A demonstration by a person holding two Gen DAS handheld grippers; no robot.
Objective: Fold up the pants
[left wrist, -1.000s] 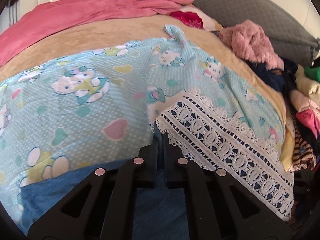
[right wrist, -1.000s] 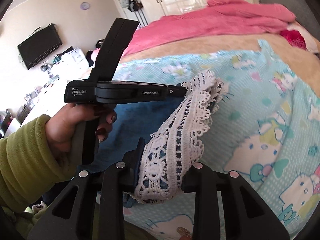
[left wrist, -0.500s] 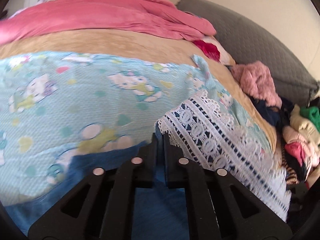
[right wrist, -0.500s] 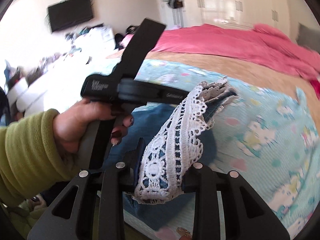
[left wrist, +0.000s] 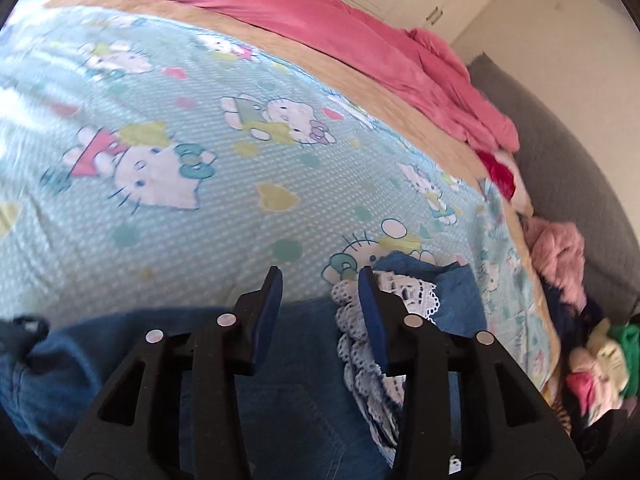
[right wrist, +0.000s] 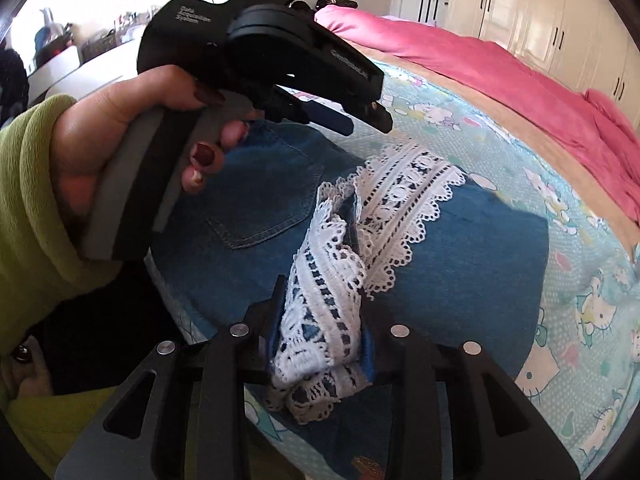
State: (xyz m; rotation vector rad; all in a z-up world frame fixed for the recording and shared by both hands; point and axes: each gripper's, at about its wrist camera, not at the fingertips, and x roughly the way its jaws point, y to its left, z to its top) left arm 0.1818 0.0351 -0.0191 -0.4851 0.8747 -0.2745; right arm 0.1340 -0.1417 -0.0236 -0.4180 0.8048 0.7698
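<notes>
Right wrist view: right gripper [right wrist: 322, 316] clamped on lace hem [right wrist: 320, 308], keeping fold over denim pants [right wrist: 256, 216] on near bed [right wrist: 580, 300]. Left gripper [left wrist: 318, 296] spread, hem released.

Pants [right wrist: 472, 256]: mid-blue denim, lighter stitching round the back pocket. Lace trim [right wrist: 404, 204] on the hems: white openwork, scalloped edge, blue showing through the holes. Sheet [left wrist: 192, 128]: pale turquoise with fine white dots, scattered cartoon cats in white with pink, yellow and teal bits, plus hearts in yellow, pink, teal. Blanket [left wrist: 384, 92] far side: tan. Duvet [left wrist: 328, 16] beyond: solid pink. Headboard [left wrist: 576, 184] right: grey quilted. Clothes pile [left wrist: 560, 256] right: fuzzy pink, navy, green, cream. Left gripper [left wrist: 320, 284] and right gripper [right wrist: 324, 308]: black, blue pads, silver rivets. Sleeve [right wrist: 28, 192]: olive green. Nails [right wrist: 204, 154]: dark red.
</notes>
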